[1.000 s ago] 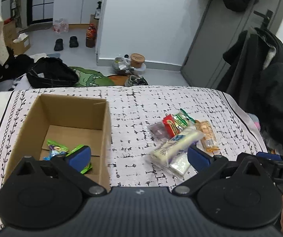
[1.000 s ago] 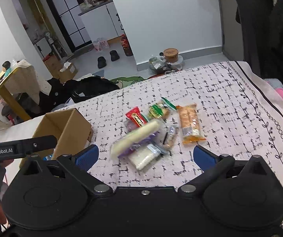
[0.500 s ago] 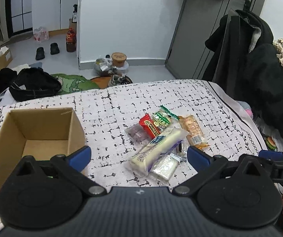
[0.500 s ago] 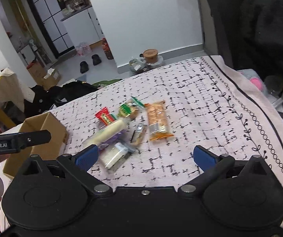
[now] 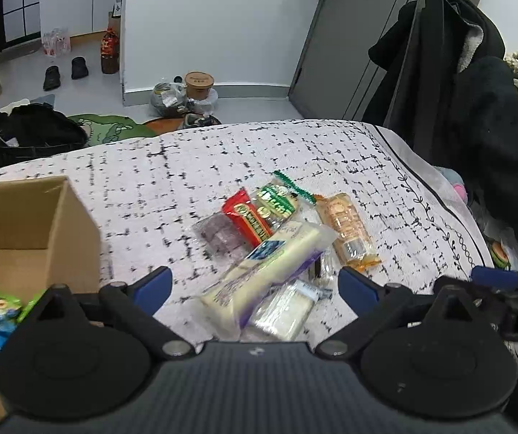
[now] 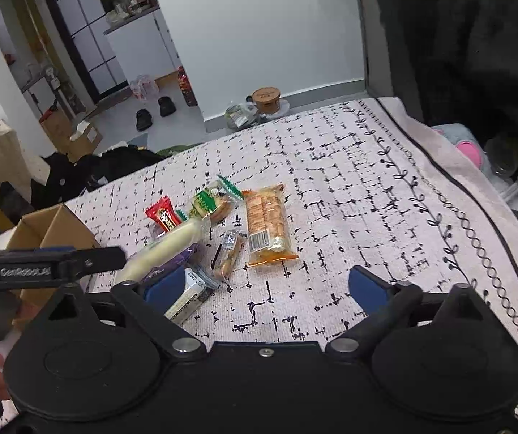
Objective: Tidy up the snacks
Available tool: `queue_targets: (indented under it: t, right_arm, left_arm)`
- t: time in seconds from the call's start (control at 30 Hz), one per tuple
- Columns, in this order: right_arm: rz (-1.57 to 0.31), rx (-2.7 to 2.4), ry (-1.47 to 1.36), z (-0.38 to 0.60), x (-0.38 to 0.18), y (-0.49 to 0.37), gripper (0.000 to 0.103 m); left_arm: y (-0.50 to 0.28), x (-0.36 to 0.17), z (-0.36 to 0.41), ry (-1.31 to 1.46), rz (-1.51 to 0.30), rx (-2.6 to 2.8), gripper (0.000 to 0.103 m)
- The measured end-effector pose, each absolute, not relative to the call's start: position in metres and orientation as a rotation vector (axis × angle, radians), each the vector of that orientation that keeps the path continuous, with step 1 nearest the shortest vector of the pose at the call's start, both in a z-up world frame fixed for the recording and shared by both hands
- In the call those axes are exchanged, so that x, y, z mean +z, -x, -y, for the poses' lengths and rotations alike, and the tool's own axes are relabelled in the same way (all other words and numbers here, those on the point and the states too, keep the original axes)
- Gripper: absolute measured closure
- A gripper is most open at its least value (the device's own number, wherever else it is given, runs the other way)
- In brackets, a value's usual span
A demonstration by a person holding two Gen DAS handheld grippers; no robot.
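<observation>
From my left wrist, the long white packet lies on the patterned cloth toward its middle, in a cluster of snacks, reaching between the fingers of my left gripper. The jaws stand wide and are closing, pressing nothing. The cardboard box sits at the left edge.

From my right wrist, the orange packet lies ahead of my right gripper, whose jaws stand wide, closing, holding nothing.
</observation>
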State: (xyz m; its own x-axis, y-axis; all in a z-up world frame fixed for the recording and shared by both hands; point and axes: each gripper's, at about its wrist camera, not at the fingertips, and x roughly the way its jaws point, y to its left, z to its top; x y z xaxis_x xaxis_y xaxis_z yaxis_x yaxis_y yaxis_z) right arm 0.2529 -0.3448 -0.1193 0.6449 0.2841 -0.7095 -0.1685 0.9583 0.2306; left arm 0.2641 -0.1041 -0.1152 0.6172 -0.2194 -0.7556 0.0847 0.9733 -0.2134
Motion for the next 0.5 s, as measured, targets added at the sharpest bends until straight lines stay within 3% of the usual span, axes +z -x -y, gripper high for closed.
queue_targets:
  t: [0.17, 0.5]
  right_arm:
    - [-0.843, 0.276, -0.126, 0.338, -0.132, -0.267, 0.018]
    - [-0.883, 0.278, -0.059, 0.324, -0.151, -0.301, 0.041]
  left_arm:
    - [-0.28, -0.135, 0.115, 0.188, -0.905, -0.204, 0.008]
    - [-0.299, -0.166, 0.116, 0.217, -0.966, -0.18, 0.026]
